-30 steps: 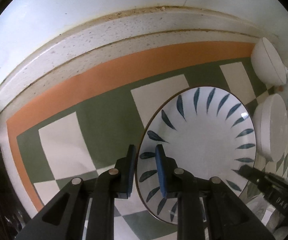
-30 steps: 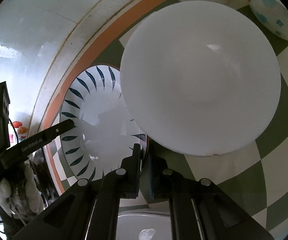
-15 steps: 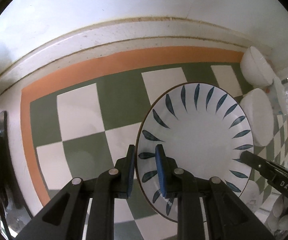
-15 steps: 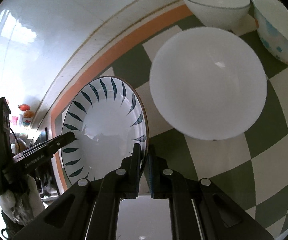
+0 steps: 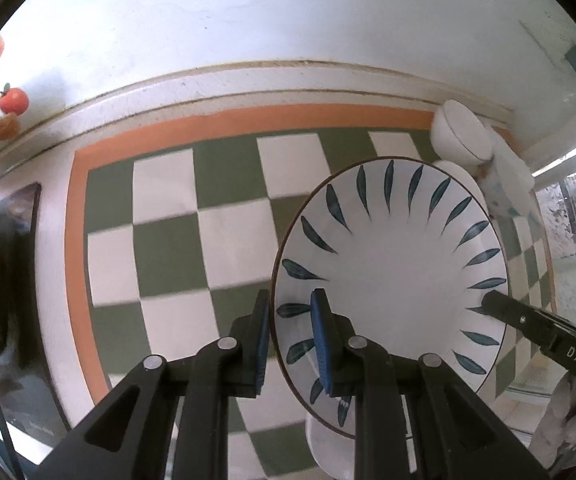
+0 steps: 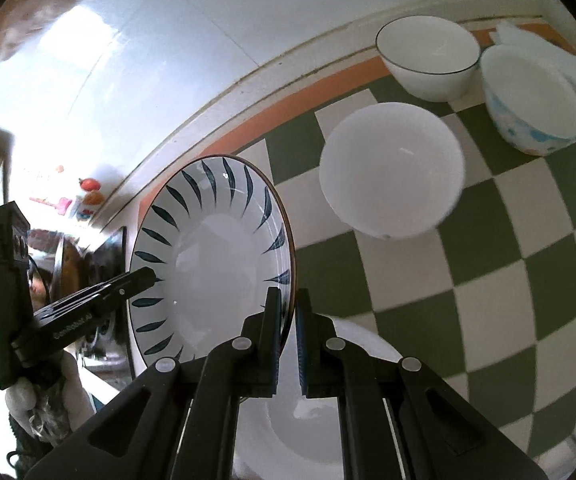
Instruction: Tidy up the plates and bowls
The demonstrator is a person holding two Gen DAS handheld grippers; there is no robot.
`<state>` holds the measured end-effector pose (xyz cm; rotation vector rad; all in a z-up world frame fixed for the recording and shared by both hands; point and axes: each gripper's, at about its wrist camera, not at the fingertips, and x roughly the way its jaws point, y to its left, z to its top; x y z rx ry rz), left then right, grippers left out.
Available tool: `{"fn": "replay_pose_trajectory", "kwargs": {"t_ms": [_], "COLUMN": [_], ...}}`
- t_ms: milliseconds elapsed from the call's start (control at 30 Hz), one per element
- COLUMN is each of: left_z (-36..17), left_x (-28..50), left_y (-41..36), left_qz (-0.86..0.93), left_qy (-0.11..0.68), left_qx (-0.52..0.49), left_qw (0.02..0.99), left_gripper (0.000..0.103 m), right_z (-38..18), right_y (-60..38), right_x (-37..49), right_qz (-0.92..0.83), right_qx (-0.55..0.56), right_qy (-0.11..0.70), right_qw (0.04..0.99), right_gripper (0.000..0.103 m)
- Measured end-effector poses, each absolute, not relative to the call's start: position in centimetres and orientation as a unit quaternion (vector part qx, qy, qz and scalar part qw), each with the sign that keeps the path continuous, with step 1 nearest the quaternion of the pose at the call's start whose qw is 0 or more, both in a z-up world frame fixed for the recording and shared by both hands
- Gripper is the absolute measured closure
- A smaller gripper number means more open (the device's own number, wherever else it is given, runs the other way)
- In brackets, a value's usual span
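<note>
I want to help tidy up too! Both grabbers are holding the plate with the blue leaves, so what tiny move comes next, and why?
Probably carry the leaf-patterned plate across, level, to sit over the white dish below. The left gripper and right gripper each pinch a rim, jaws closed, and the plate hangs clear of the checkered mat. The bowls beyond look too small.

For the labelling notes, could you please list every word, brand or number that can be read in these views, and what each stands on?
"DAS": white letters on the black finger of the right tongs, seen from the left wrist view; anything after them is cut off.
"GenRobot.AI", roughly: faint white print on the black finger of the left tongs, too blurred to be sure.
Small bright stickers on the wall: no lettering can be made out.
The leaf-patterned plate carries no text.
</note>
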<state>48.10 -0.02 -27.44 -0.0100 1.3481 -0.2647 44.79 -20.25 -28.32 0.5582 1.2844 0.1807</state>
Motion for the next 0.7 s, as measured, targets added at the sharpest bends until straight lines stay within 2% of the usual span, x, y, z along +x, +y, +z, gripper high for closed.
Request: {"fn": "replay_pose_trajectory", "kwargs": {"t_ms": [300,700], "left_z": [-28.2,-32.0], "left_x": [42.1,38.2], "left_y": [-2.7,-4.2], "left_qz": [-0.116,-0.098], "left_qy": [0.635,0.670], "left_qx": [-0.005,-0.001], "left_qw": [0.764,0.735], "left_gripper": [0.086,0.086], "right_z": [-27.5,-32.4], "right_y": [-23.0,-24.3], "right_x": [39.4,35.5], "right_qz": [0.103,0.113], "right_qx": [0.236,0.221], "right_qy": [0.599,0.643], "right_qw": [0.758,0.725], "right_gripper": [0.095,0.095]}}
